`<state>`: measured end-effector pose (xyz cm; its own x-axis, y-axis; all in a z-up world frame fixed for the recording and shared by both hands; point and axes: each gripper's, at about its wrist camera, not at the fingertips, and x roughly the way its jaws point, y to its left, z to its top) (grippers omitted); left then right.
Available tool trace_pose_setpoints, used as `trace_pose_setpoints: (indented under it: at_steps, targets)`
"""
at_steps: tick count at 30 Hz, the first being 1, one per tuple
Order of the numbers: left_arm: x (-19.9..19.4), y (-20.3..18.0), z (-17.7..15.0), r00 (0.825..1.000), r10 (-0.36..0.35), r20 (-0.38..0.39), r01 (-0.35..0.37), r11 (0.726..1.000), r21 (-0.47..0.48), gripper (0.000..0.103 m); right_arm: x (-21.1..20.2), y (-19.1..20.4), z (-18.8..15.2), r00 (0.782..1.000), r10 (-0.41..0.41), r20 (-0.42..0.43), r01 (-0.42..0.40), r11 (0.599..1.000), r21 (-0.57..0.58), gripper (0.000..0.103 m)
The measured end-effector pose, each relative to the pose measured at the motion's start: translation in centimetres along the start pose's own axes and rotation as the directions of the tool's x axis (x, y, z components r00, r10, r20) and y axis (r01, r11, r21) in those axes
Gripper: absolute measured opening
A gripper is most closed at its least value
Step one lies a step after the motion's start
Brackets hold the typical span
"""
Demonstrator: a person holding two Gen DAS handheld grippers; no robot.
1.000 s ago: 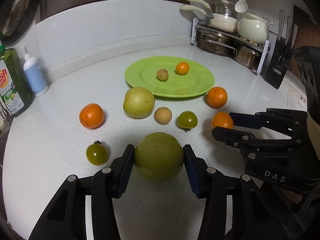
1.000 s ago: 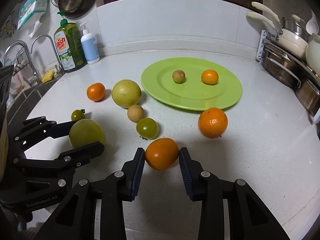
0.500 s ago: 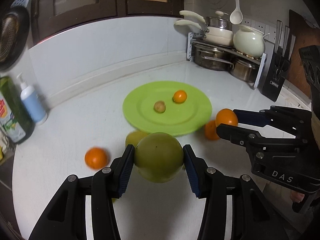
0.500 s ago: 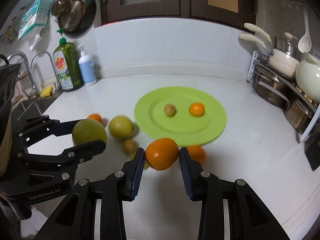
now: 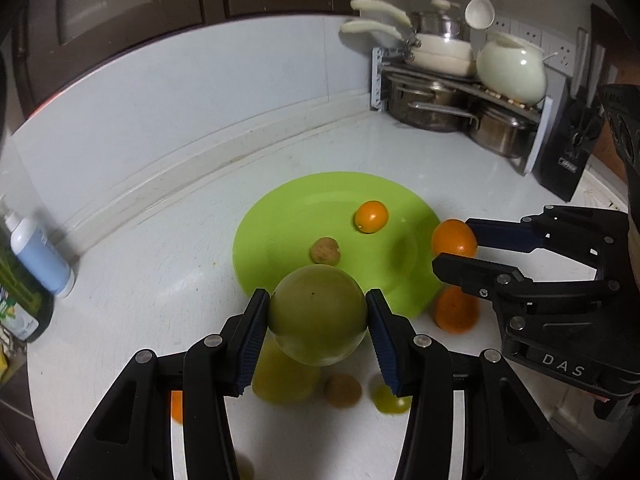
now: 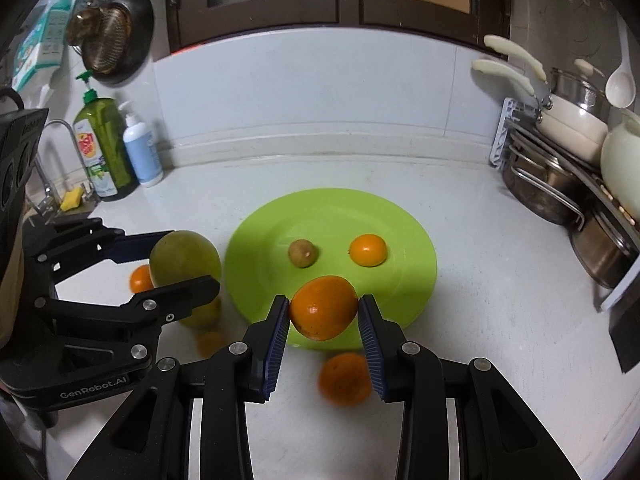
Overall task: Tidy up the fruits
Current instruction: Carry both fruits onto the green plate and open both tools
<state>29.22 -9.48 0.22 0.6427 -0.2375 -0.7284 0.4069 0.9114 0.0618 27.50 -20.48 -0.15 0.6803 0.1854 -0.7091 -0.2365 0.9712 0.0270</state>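
Lime-green plate [image 6: 416,280] on white counter [image 6: 500,320]. On plate: small orange citrus [image 6: 368,250], tan-brown small fruit [image 6: 303,253]. Just before plate: orange [image 6: 323,308] between blue ribbed pads [image 6: 276,340]. Left of plate: dull green fruit [image 6: 185,256], green soap bottle [image 6: 103,148].

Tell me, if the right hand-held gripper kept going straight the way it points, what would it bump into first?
Probably the green plate: the right hand-held gripper, shut on an orange, points down at its near part. Depth is hard to judge.
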Motion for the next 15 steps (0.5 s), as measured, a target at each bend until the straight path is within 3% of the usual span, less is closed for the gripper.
trace_pose_setpoints:
  at_steps: [15]
  targets:
    - [6.3,1.6,2.4,0.987,0.004,-0.163,-0.005,1.000,-0.001,0.049,5.6,-2.0,1.6,0.994,0.000,-0.110,0.003,1.000,0.027,0.037]
